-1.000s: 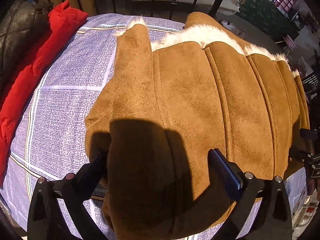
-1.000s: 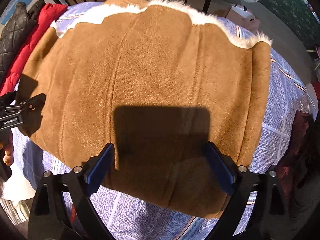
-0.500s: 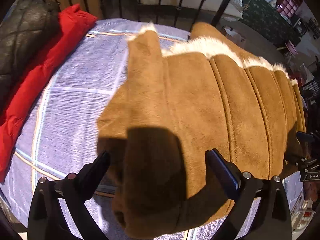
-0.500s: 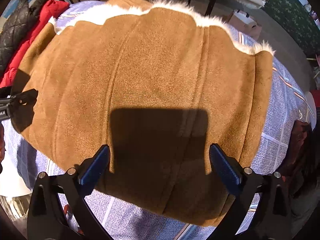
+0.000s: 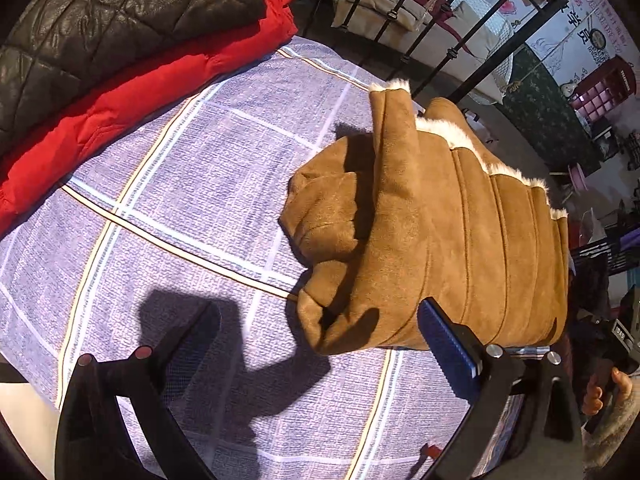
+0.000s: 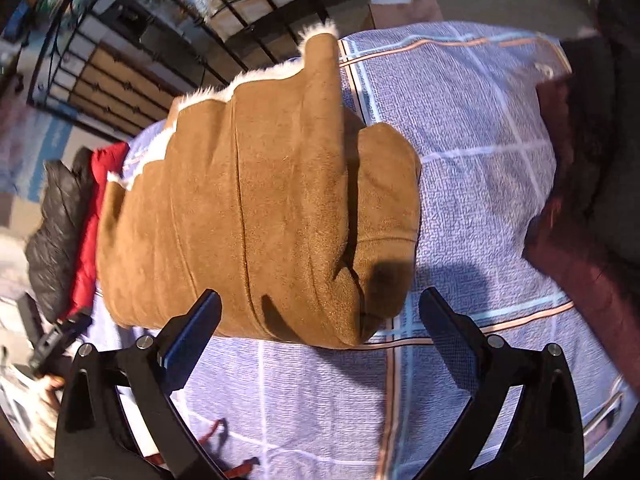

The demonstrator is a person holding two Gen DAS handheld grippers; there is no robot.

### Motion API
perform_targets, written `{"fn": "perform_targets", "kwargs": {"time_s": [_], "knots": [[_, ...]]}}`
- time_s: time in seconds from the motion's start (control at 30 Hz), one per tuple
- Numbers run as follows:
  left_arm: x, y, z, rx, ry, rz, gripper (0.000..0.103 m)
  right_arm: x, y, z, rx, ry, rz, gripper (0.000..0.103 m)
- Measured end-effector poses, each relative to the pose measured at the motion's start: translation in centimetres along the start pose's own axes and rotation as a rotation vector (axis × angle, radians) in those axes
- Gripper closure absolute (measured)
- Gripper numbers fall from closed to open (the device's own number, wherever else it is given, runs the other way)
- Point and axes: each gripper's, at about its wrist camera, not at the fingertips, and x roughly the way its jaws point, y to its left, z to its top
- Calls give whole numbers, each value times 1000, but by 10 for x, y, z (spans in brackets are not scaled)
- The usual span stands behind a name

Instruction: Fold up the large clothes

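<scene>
Folded tan suede coat [image 5: 432,240] [image 6: 256,216] with white fleece trim lying on a lilac checked bedspread [image 5: 192,184] [image 6: 472,152].

The coat sits as a thick bundle, one sleeve edge standing up at its far end. The left gripper [image 5: 320,344] is spread wide, empty, near the bundle's near-left corner; the right gripper [image 6: 320,328] is likewise spread, holding nothing, just before the coat's near edge. A red padded jacket [image 5: 132,96] and a black quilted jacket [image 5: 100,20] lie along the bedspread's far left side.
</scene>
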Motion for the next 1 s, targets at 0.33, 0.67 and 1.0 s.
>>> {"fn": "perform_targets", "kwargs": {"time_s": [0.33, 0.67, 1.0], "knots": [[55, -32, 23, 26, 85, -53, 6, 28, 1, 19, 73, 67, 105, 5], [97, -7, 37, -3, 185, -170, 4, 59, -25, 51, 100, 145, 88, 5], [115, 7, 40, -15, 210, -282, 4, 103, -57, 53, 210, 231, 250, 5]]}}
